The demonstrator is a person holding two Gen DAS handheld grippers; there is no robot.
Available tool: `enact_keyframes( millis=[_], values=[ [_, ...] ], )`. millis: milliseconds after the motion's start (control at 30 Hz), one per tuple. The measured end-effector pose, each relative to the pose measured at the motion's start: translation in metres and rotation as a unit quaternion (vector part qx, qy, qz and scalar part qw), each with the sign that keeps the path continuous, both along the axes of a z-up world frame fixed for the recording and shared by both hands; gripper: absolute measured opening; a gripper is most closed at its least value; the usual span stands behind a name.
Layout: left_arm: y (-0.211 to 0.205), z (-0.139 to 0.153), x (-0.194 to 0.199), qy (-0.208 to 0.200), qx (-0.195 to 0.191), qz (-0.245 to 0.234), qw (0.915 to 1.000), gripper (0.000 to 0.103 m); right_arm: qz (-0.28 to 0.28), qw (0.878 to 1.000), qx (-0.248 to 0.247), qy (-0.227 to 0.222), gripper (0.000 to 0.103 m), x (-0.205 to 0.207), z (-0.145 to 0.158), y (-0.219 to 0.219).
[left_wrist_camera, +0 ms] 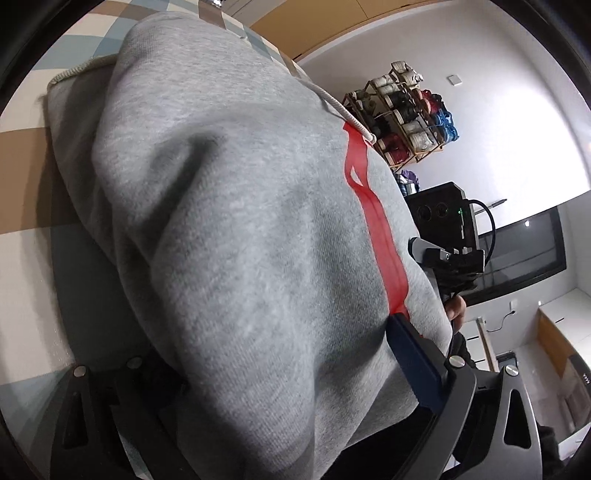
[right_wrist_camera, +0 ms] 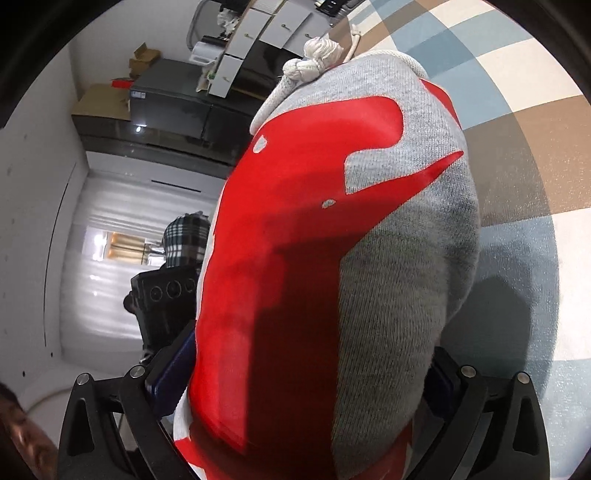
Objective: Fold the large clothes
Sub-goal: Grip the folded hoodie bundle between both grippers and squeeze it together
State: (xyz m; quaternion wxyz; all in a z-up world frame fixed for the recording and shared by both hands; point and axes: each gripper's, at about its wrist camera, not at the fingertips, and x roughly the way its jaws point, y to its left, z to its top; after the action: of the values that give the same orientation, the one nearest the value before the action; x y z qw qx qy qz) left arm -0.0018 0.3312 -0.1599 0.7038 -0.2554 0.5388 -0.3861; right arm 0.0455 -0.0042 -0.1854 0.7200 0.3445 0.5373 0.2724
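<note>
A grey hoodie (left_wrist_camera: 240,221) with a red print (left_wrist_camera: 380,229) and a white drawstring (left_wrist_camera: 347,114) fills the left wrist view. My left gripper (left_wrist_camera: 288,380) is shut on a bunch of its fabric; one blue pad (left_wrist_camera: 413,362) shows, the other is hidden under cloth. In the right wrist view the same hoodie (right_wrist_camera: 399,295) shows its large red print (right_wrist_camera: 295,206) and knotted drawstring ends (right_wrist_camera: 314,59). My right gripper (right_wrist_camera: 303,384) is shut on it, fabric bulging between the jaws. The other gripper (left_wrist_camera: 450,258) shows behind the cloth.
A checkered blue, brown and white surface (right_wrist_camera: 517,110) lies under the hoodie. A shelf of yarn spools (left_wrist_camera: 406,114) hangs on the wall. A dark cabinet (right_wrist_camera: 166,107) with boxes, white drawers (right_wrist_camera: 258,33) and a plaid garment (right_wrist_camera: 184,236) stand beyond.
</note>
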Motion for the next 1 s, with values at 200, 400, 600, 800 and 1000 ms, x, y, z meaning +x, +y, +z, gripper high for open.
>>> enact_keyframes(
  millis=[200, 400, 600, 800, 1000],
  values=[
    [0.009, -0.005, 0.003, 0.036, -0.042, 0.016, 0.9984, 0.073, -0.012, 0.999, -0.01, -0.03, 0.082, -0.016, 0.016, -0.001],
    [-0.007, 0.002, -0.008, 0.046, -0.046, -0.022, 0.9976, 0.067, -0.003, 0.998, 0.019, -0.06, 0.08, -0.031, 0.031, -0.01],
    [-0.04, -0.003, -0.007, 0.06, -0.013, -0.063, 0.9961, 0.066, -0.02, 0.998, 0.028, -0.057, 0.08, -0.045, 0.033, -0.034],
    [-0.034, -0.013, 0.003, 0.086, -0.027, -0.05, 0.9946, 0.066, -0.013, 1.0, 0.027, -0.01, 0.089, -0.027, 0.015, -0.03],
    [-0.031, -0.015, -0.006, 0.079, -0.038, -0.047, 0.995, 0.064, -0.026, 0.999, 0.017, -0.006, 0.084, -0.023, 0.015, -0.017]
  ],
)
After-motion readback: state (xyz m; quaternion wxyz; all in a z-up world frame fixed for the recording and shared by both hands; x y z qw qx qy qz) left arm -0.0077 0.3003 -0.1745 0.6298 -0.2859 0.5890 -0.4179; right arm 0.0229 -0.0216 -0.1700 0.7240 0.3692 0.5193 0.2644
